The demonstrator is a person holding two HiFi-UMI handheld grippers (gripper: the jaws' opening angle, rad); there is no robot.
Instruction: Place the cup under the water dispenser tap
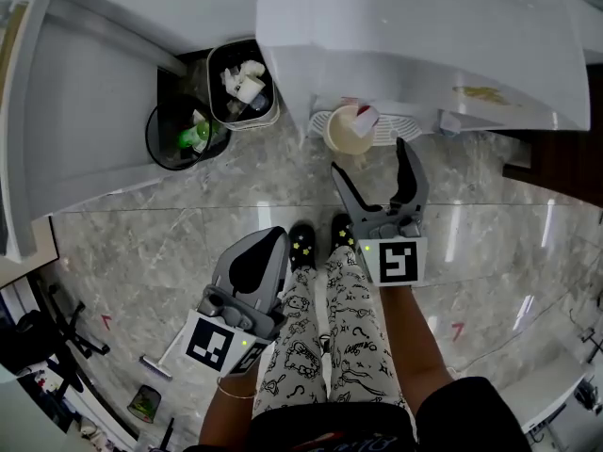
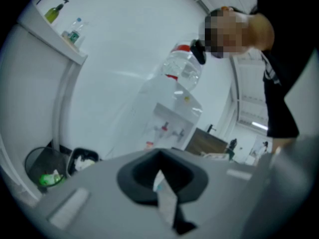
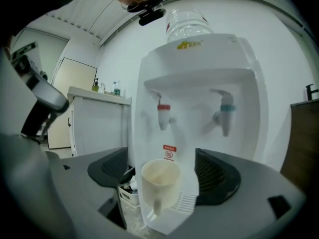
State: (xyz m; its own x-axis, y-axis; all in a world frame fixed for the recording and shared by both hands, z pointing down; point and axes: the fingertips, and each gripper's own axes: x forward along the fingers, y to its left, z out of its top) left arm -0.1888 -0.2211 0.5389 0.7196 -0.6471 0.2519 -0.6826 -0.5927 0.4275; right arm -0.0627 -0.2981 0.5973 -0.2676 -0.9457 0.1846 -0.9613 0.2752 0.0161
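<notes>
The cream plastic cup (image 1: 349, 130) stood on the white drip tray (image 1: 398, 128) of the white water dispenser (image 1: 415, 36). It sat directly below the red-capped tap (image 3: 163, 114) (not the blue-capped tap (image 3: 227, 114)) with its handle turned outward, so the placing looked done. The right tool (image 1: 369, 158) pointed at it with jaws spread wide and clear of it, probably so as not to tip it. The left tool (image 1: 271, 240) hung with jaws together beside the person's patterned trouser leg (image 1: 301, 337), out of the way.
</notes>
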